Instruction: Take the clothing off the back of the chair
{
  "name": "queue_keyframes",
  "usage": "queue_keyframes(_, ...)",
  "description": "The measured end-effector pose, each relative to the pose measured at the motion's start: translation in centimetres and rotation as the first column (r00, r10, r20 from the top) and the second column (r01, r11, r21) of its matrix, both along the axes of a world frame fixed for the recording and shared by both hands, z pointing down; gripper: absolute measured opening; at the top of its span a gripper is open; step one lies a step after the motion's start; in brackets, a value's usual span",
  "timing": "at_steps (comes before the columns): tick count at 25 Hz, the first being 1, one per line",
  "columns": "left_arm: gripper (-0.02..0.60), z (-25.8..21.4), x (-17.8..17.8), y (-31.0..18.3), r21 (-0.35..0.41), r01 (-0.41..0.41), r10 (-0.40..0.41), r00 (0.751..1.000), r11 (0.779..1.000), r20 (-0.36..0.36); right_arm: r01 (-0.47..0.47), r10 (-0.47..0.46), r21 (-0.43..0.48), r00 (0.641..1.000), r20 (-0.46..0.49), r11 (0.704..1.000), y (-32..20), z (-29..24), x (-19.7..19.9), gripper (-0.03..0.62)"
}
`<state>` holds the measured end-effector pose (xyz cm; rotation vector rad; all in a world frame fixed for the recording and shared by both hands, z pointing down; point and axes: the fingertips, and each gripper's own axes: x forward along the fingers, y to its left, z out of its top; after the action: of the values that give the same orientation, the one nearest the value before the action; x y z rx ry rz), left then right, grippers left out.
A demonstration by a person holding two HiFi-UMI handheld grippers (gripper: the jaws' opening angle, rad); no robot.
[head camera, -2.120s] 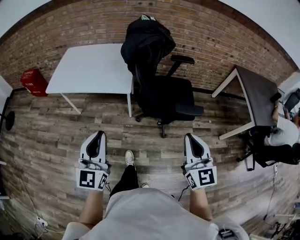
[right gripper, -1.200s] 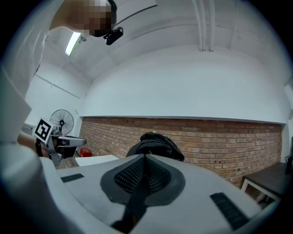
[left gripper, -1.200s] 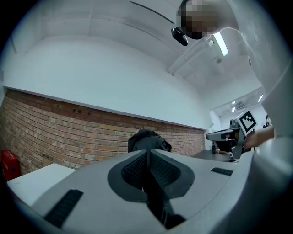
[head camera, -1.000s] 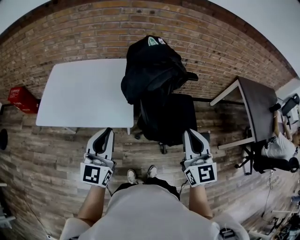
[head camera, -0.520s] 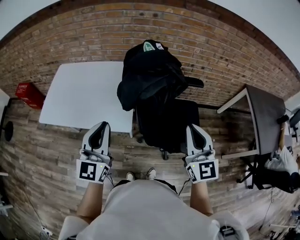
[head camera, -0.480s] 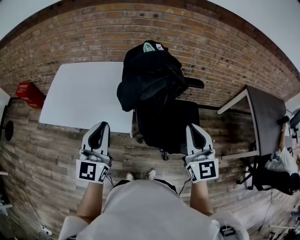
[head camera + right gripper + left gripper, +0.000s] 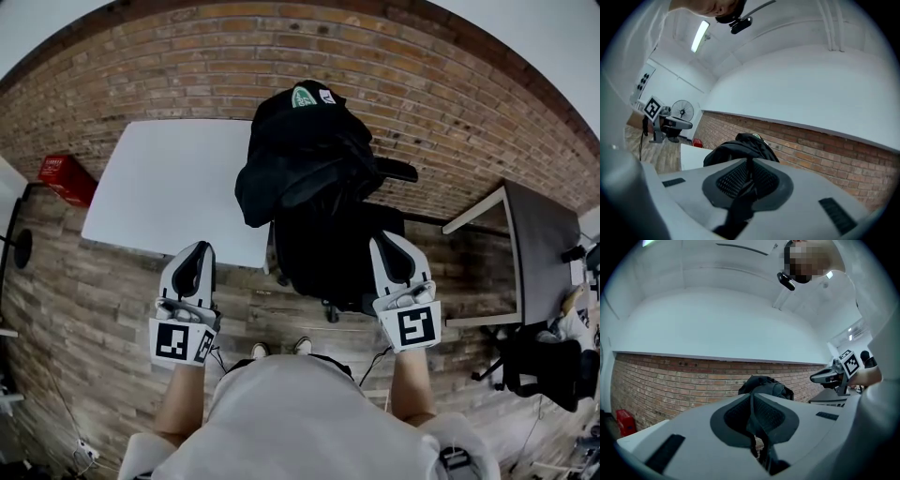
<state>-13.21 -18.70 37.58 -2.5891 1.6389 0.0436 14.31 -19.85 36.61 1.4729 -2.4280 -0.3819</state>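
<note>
Risk: chair (image 7: 330,251) looks to have a wheeled swivel base, so a sideways tug prob. rolls or spins it toward the white table (image 7: 169,187). The black clothing (image 7: 300,159) is bulky, heaped over the backrest, and cd snag on an armrest. Clothing lies ahead of & between both grippers, apart from each. Left gripper (image 7: 199,247) & right gripper (image 7: 382,238): jaws pressed together, nothing in them.

Left tool (image 7: 195,251) and right tool (image 7: 384,242), jaws together.

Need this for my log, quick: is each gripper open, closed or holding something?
Left gripper: closed, holding nothing.
Right gripper: closed, holding nothing.
</note>
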Motion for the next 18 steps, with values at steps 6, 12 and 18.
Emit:
queue_keyframes(6,0.038,0.1,-0.3,0.0,-0.004,0.01,-0.01,1.0,1.0,0.007,0.06,-0.058,0.004,0.979,-0.196,0.998,-4.8,-1.3,-0.9,0.164)
queue_keyframes(12,0.038,0.2,-1.3,0.5,-0.014,0.044,-0.044,0.999,0.999,0.021,0.133,-0.121,-0.001,0.899,-0.421,0.991,-9.7,1.8,-3.9,0.373)
queue_keyframes(18,0.038,0.3,-2.6,1.2,-0.029,0.088,-0.087,0.995,0.996,0.039,0.104,-0.073,0.026,0.832,-0.549,0.994,-13.9,4.0,-5.0,0.468)
